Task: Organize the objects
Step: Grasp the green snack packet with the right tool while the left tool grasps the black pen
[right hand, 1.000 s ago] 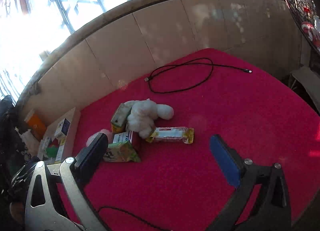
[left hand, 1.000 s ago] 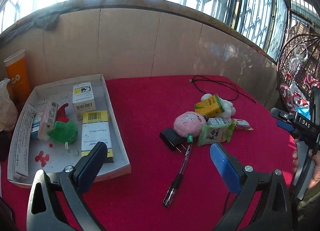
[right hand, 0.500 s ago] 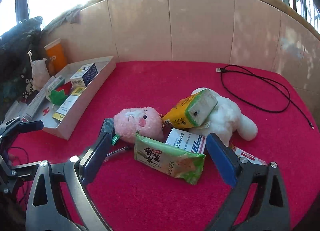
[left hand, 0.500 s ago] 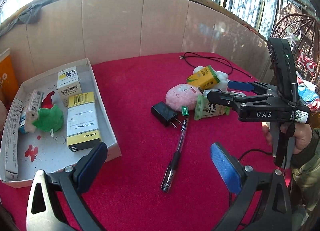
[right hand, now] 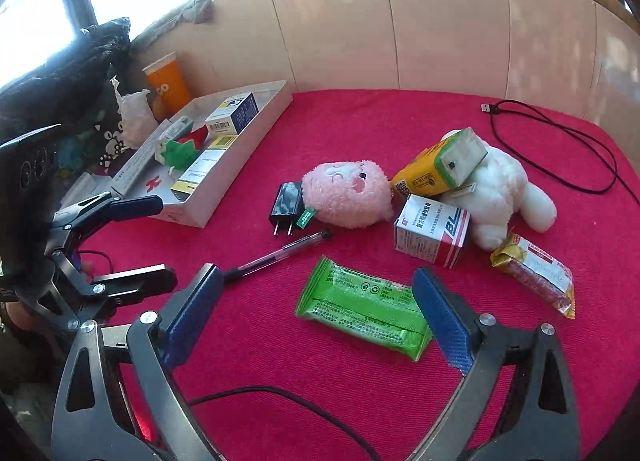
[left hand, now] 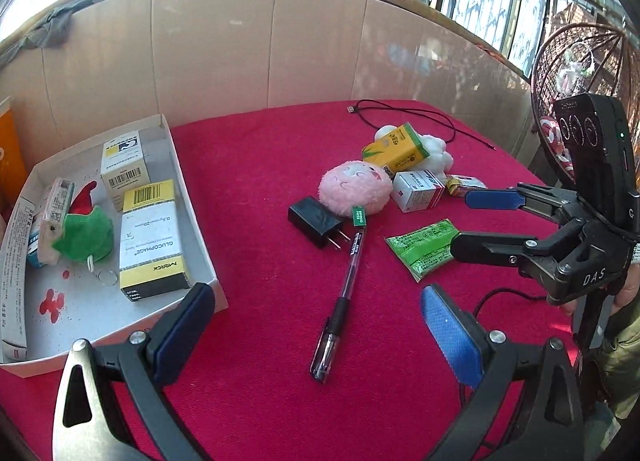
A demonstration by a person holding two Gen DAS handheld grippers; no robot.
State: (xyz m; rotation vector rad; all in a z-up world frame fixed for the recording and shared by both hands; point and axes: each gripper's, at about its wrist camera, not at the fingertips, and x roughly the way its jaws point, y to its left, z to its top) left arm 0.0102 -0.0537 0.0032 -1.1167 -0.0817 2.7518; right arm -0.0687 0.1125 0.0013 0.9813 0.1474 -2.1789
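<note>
A green snack packet [right hand: 360,309] lies flat, back side up, on the red cloth between the fingers of my open right gripper [right hand: 316,275]; its right end is by the right finger, and no pad presses it. In the left wrist view the right gripper [left hand: 460,223] hovers over that packet [left hand: 424,247]. My left gripper [left hand: 316,317] is open above a black pen [left hand: 344,297]. Behind these lie a pink plush [right hand: 344,193], black plug [right hand: 286,199], yellow carton [right hand: 440,169], white plush [right hand: 504,185] and white medicine box [right hand: 432,229].
A white tray [left hand: 192,217] at the left holds medicine boxes and a green-and-red plush. A snack bar [right hand: 532,273] lies at the right and a black cable [right hand: 560,141] at the back. An orange cup [right hand: 168,81] stands behind the tray. A beige wall rings the table.
My right gripper rolled level and came in over the pile. The green packet turned over and now lies flat apart from the pile. My left gripper sank slightly.
</note>
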